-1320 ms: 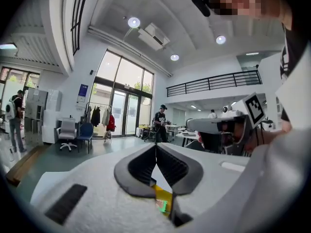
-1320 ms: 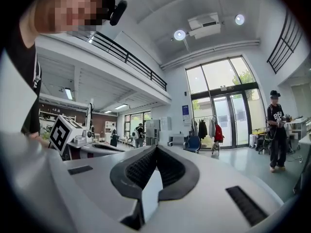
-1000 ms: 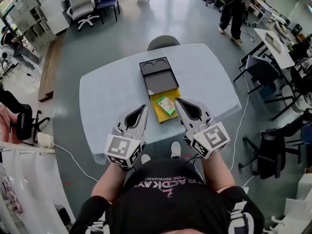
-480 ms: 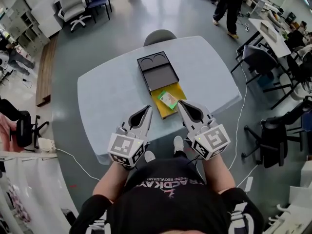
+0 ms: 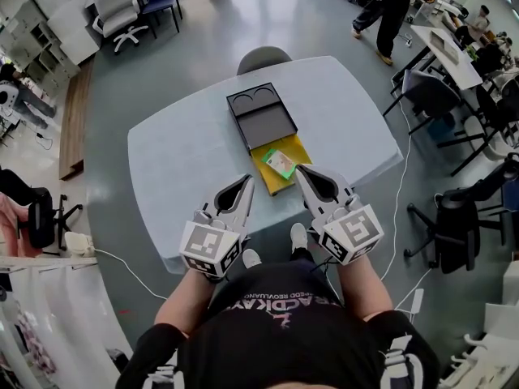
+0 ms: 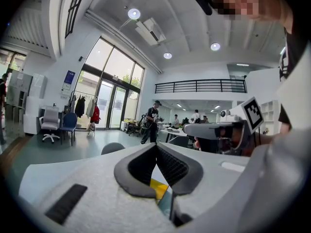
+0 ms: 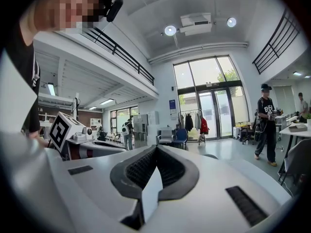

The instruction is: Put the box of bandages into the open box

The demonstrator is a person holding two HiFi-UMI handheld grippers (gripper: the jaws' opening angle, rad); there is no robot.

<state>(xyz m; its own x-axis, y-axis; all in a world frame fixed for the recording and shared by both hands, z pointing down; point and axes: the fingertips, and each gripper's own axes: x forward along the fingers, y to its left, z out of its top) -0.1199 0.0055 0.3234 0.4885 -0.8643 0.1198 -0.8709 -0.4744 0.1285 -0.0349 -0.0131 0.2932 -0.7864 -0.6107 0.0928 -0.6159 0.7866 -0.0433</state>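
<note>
The left gripper hovers over the table's near edge, jaws pressed together on nothing. Beyond it the open box abuts a yellow tray, where the box of bandages lies. The right gripper hovers beside the tray, jaws likewise closed and empty

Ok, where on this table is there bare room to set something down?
The table lies bare left of the black open box and right of it, out to both edges. The middle is crowded: that box, the yellow tray bearing the box of bandages, and the left gripper and right gripper flanking the tray.
</note>
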